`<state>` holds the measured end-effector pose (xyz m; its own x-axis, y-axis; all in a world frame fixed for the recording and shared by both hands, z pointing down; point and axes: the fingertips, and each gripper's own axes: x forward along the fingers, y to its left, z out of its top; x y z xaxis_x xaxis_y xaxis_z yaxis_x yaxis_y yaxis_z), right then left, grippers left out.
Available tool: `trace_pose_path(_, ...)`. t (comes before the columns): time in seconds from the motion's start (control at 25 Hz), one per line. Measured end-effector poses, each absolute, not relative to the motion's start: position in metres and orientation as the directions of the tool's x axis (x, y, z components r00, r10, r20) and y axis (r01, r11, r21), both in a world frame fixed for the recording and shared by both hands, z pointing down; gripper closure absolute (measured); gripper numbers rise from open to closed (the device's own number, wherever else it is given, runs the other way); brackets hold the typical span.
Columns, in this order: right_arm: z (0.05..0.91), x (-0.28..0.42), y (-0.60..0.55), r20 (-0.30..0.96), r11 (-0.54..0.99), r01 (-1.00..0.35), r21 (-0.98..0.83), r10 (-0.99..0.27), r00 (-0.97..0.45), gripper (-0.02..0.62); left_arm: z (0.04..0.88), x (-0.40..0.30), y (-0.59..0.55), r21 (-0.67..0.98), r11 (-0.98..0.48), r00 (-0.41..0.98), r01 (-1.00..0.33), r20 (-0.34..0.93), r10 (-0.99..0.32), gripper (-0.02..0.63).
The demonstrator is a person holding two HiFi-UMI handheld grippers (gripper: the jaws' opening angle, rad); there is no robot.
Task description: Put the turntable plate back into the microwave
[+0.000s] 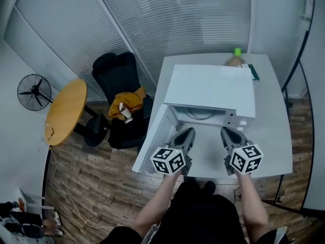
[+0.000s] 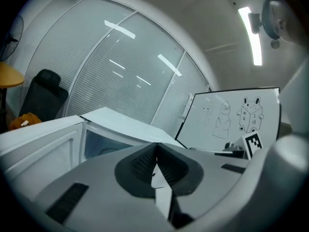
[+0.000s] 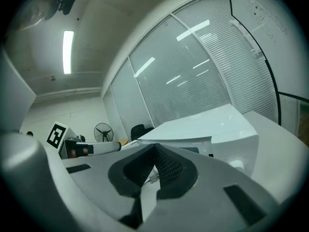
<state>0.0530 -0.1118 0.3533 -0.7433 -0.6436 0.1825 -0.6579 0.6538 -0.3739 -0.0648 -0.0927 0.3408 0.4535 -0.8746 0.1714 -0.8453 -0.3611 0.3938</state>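
A white microwave (image 1: 210, 88) stands on the white table (image 1: 274, 136), its door (image 1: 155, 136) swung open to the left. Inside the cavity a pale curved rim (image 1: 200, 115) shows; I cannot tell whether it is the turntable plate. My left gripper (image 1: 189, 131) and right gripper (image 1: 225, 131) hover side by side just before the cavity mouth, both pointing at it. Each is shut, with nothing seen between the pads. The left gripper (image 2: 156, 146) faces the microwave (image 2: 120, 124) past the open door. The right gripper (image 3: 154, 146) looks at the microwave (image 3: 217, 129) from the right.
A black office chair (image 1: 119, 70) with an orange cloth (image 1: 133, 99) stands left of the table, beside a round wooden table (image 1: 66, 111) and a floor fan (image 1: 34, 91). A green object (image 1: 237, 51) sits at the table's back edge. A whiteboard (image 2: 231, 115) stands off to the right.
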Motion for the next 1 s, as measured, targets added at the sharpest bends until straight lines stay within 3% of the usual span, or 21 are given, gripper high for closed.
trace_pose_path(1.0,0.306,0.056,-0.091,0.141,0.714,-0.665,-0.22,-0.651,-0.746,0.586,0.299,-0.063,-0.073,0.272,-0.396,0.445,-0.877,0.148,-0.883,0.607)
